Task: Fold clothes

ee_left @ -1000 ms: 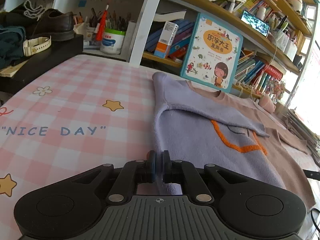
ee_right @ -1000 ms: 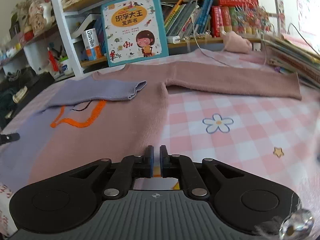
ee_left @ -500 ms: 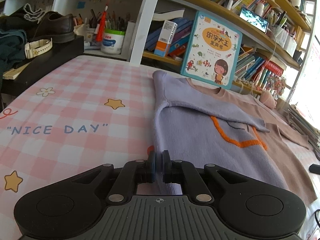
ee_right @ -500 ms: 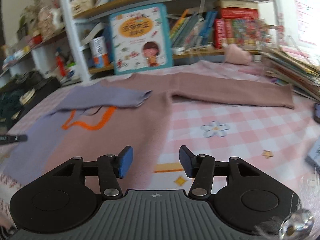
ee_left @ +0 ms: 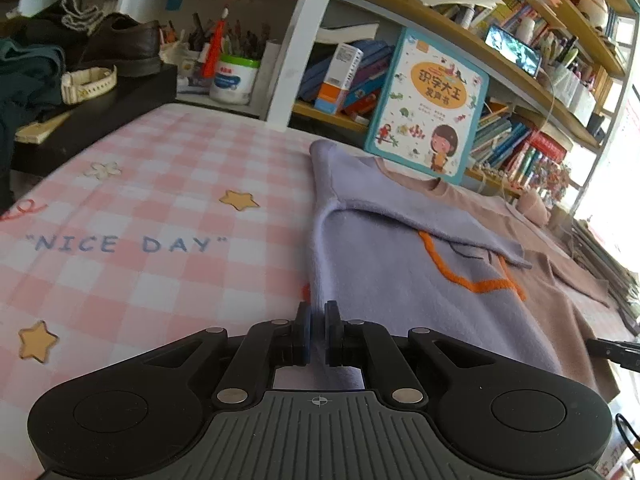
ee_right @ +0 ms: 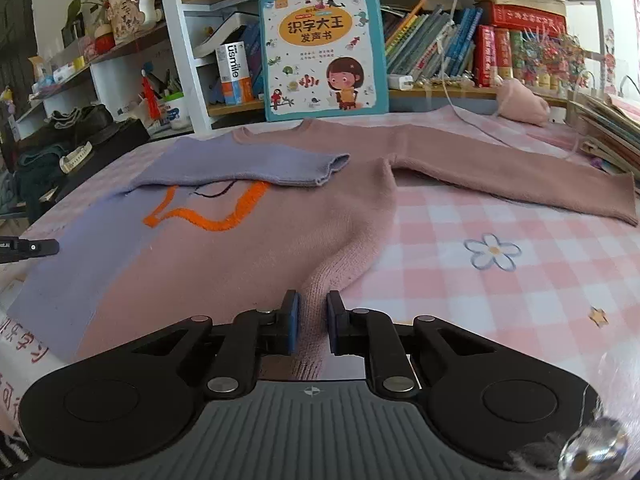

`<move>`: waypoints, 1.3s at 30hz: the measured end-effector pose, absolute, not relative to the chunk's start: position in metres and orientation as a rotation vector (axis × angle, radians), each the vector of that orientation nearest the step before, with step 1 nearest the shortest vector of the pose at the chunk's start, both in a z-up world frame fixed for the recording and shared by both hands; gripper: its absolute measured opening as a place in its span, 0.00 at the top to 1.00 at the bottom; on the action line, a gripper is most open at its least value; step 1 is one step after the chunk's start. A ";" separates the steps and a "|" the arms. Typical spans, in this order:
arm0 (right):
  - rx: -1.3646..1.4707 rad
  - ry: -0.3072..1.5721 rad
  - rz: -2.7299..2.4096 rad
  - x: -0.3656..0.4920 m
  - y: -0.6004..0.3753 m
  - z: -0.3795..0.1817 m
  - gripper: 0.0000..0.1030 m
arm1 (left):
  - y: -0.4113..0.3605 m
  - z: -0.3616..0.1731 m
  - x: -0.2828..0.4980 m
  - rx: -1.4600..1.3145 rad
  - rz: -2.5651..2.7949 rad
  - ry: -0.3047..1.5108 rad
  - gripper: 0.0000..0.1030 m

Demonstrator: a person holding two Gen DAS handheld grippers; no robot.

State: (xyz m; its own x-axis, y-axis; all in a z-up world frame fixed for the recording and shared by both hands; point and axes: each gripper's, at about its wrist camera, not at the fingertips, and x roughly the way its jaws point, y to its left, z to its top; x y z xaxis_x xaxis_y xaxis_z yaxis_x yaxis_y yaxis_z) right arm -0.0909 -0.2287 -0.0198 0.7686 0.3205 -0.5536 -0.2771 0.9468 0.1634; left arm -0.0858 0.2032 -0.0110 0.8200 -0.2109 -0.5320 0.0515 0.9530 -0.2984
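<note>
A two-tone sweater [ee_right: 248, 264], lilac on one half and dusty pink on the other with an orange outline, lies flat on the pink checked cloth [ee_left: 140, 220]. Its lilac sleeve [ee_right: 248, 166] is folded across the chest, while the pink sleeve [ee_right: 500, 172] stretches out to the right. My left gripper [ee_left: 316, 312] is shut on the lilac bottom edge of the sweater [ee_left: 392, 280]. My right gripper [ee_right: 313, 304] is closing its jaws on the pink bottom edge, and a raised ridge of knit is pinched between the pads.
A teal picture book [ee_right: 322, 46] leans on the bookshelf behind the collar. A stack of books [ee_right: 604, 136] and a pink fluffy item [ee_right: 520, 104] sit at the right. A black stand [ee_left: 100, 120] with a shoe and a watch is at the left.
My right gripper opened wide, shifted slightly, then closed on the pink hem, bunching it into a ridge. The left gripper kept its grip and stayed still.
</note>
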 end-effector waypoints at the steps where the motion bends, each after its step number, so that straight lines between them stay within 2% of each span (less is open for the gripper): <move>1: 0.074 0.608 0.327 -0.088 -0.226 -0.021 0.88 | 0.205 -0.010 -0.087 -0.270 -0.128 0.588 0.95; 9: 0.015 0.594 0.326 -0.088 -0.212 -0.020 0.87 | 0.218 -0.011 -0.087 -0.288 -0.093 0.600 0.95; 11: 0.036 0.608 0.318 -0.090 -0.218 -0.019 0.84 | 0.215 -0.009 -0.087 -0.271 -0.081 0.593 0.92; 12: 0.043 0.608 0.314 -0.092 -0.221 -0.019 0.80 | 0.213 -0.007 -0.087 -0.259 -0.075 0.585 0.89; 14: 0.050 0.594 0.307 -0.097 -0.226 -0.017 0.65 | 0.208 0.001 -0.091 -0.228 -0.047 0.553 0.73; 15: 0.053 0.587 0.304 -0.100 -0.229 -0.016 0.54 | 0.204 0.006 -0.094 -0.207 -0.031 0.533 0.56; 16: 0.053 0.580 0.299 -0.103 -0.231 -0.016 0.51 | 0.199 0.011 -0.097 -0.181 -0.026 0.509 0.39; 20: 0.050 0.562 0.263 -0.108 -0.239 -0.014 0.43 | 0.173 0.027 -0.105 -0.063 -0.056 0.446 0.27; 22: 0.061 0.547 0.243 -0.110 -0.245 -0.012 0.35 | 0.155 0.031 -0.107 -0.013 -0.096 0.431 0.16; 25: 0.080 0.518 0.207 -0.112 -0.255 -0.008 0.27 | 0.131 0.030 -0.107 0.034 -0.182 0.422 0.08; 26: 0.086 0.509 0.191 -0.112 -0.259 -0.007 0.26 | 0.123 0.028 -0.106 0.048 -0.210 0.422 0.07; 28: 0.098 0.495 0.154 -0.110 -0.268 -0.007 0.19 | 0.109 0.020 -0.103 0.083 -0.241 0.433 0.07; 39: 0.217 0.483 -0.052 -0.079 -0.344 -0.012 0.19 | 0.103 -0.004 -0.094 0.084 -0.231 0.481 0.06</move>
